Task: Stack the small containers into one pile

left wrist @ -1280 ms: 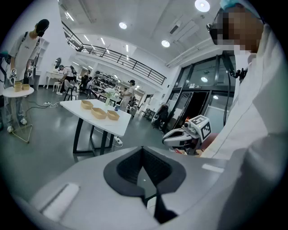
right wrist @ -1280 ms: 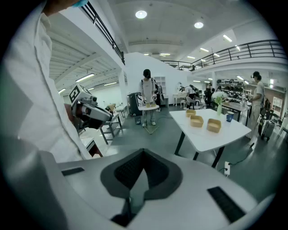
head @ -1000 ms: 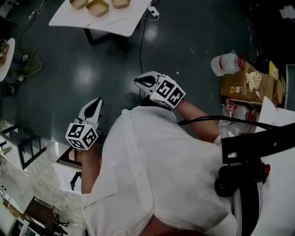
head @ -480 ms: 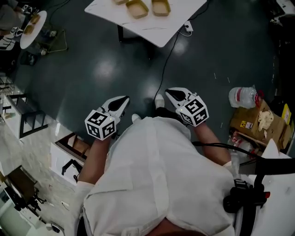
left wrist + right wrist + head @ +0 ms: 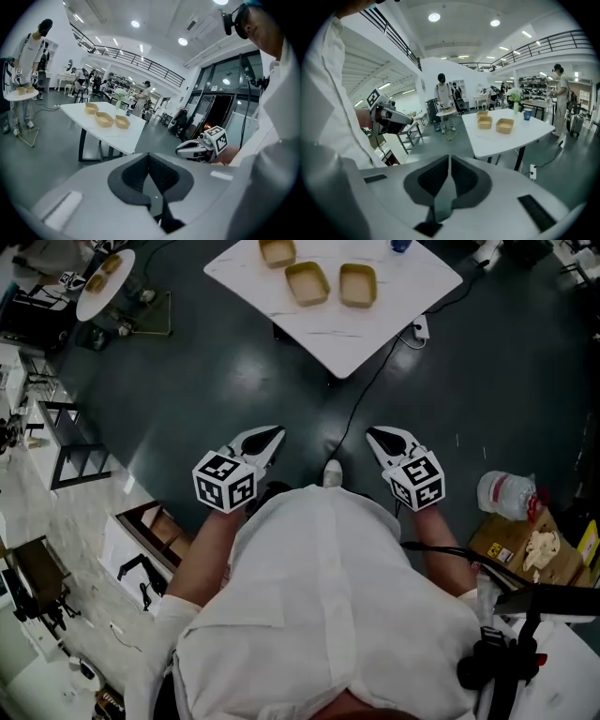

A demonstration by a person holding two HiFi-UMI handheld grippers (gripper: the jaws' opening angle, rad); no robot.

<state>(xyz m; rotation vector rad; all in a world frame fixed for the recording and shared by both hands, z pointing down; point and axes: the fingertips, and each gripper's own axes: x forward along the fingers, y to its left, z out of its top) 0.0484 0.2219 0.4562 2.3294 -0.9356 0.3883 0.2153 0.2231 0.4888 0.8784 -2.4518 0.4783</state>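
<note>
Three small tan containers (image 5: 307,282) lie apart on the white table (image 5: 375,324) at the top of the head view. One container (image 5: 358,284) sits at the right and one (image 5: 278,251) at the far edge. My left gripper (image 5: 274,433) and right gripper (image 5: 374,433) hang over the dark floor, well short of the table, both pointing toward it. In the left gripper view the jaws (image 5: 149,158) are shut and empty, with the containers (image 5: 104,119) far ahead. The right gripper (image 5: 449,160) is also shut on nothing, and its view shows the containers (image 5: 505,125) in the distance.
A blue cup (image 5: 401,245) stands on the table's far side. A cable and power strip (image 5: 419,329) lie on the floor beside the table. A plastic bottle (image 5: 506,495) and cardboard box (image 5: 530,549) sit at the right, a round side table (image 5: 105,282) and racks at the left. People stand in the background.
The table with the containers has come further into the head view. Both grippers have swung to point side by side toward it. Their jaws stay shut.
</note>
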